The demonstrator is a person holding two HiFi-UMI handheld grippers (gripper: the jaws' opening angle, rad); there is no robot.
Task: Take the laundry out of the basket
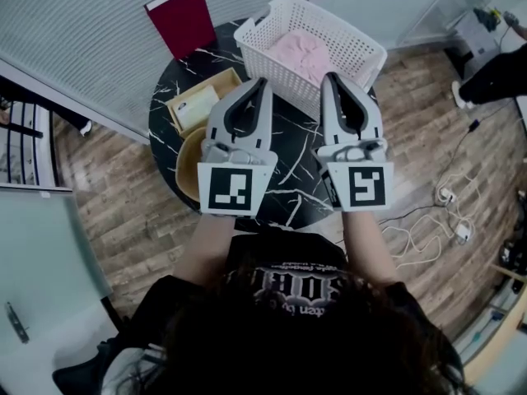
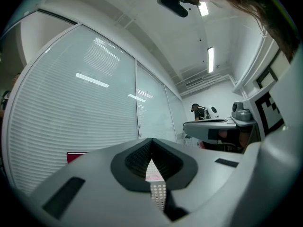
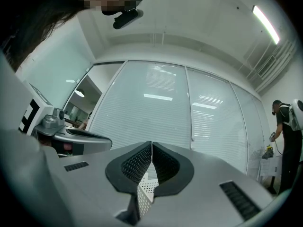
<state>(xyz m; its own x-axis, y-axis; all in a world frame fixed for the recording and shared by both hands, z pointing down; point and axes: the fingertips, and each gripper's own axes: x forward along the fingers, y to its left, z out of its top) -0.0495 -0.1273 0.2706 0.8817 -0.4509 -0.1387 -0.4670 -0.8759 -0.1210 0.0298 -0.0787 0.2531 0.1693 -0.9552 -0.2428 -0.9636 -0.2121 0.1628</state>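
We hold the left tongs [image 1: 262,82] and right tongs [image 1: 328,77] fully closed, both empty, over the table [image 1: 296,181]. Pink laundry [image 1: 300,53] lies in the white basket [image 1: 361,46], just ahead of both tips.

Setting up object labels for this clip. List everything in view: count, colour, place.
table: 1, black with white veins, round, centre
basket: 1, white, perforated, far right side of table
laundry: 1 pile, pink, inside basket
book: 1, dark red, table's far left edge
tray: 1, wooden, left of basket, holds a white sheet
bowl: 1, wooden, partly under left gripper
cables and power strips: several, white, on floor at right
bystander: 1, dark clothes, top right corner
left gripper: grey, jaws together, empty, above table
right gripper: grey, jaws together, empty, by basket
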